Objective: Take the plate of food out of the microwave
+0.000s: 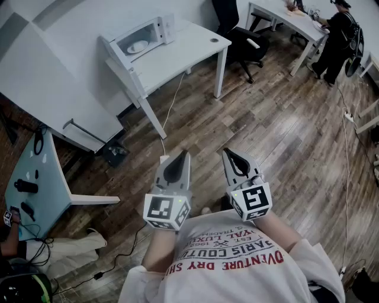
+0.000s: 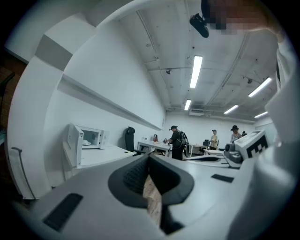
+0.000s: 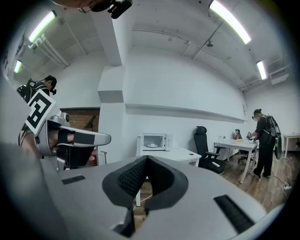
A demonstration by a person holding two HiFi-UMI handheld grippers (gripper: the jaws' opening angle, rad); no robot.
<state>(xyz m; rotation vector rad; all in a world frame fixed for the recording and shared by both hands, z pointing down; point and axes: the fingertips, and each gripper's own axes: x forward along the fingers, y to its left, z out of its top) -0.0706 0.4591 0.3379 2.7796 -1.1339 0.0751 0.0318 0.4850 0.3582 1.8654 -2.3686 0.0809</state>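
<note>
The white microwave (image 1: 144, 36) stands on a white table (image 1: 183, 50) far ahead, its door (image 1: 116, 54) swung open. A white plate (image 1: 137, 45) with food lies inside. The microwave (image 2: 90, 137) is small at the left of the left gripper view, and the microwave (image 3: 155, 140) with its plate (image 3: 152, 145) sits mid-frame in the right gripper view. My left gripper (image 1: 183, 155) and right gripper (image 1: 227, 152) are held side by side close to my chest, well short of the table. Both are shut and hold nothing.
A power cable (image 1: 170, 112) runs from the table down to the wooden floor. A black office chair (image 1: 243, 38) stands right of the table. A person (image 1: 334, 38) stands at a far desk (image 1: 284, 15). A pale blue table (image 1: 35, 183) with small items is at my left.
</note>
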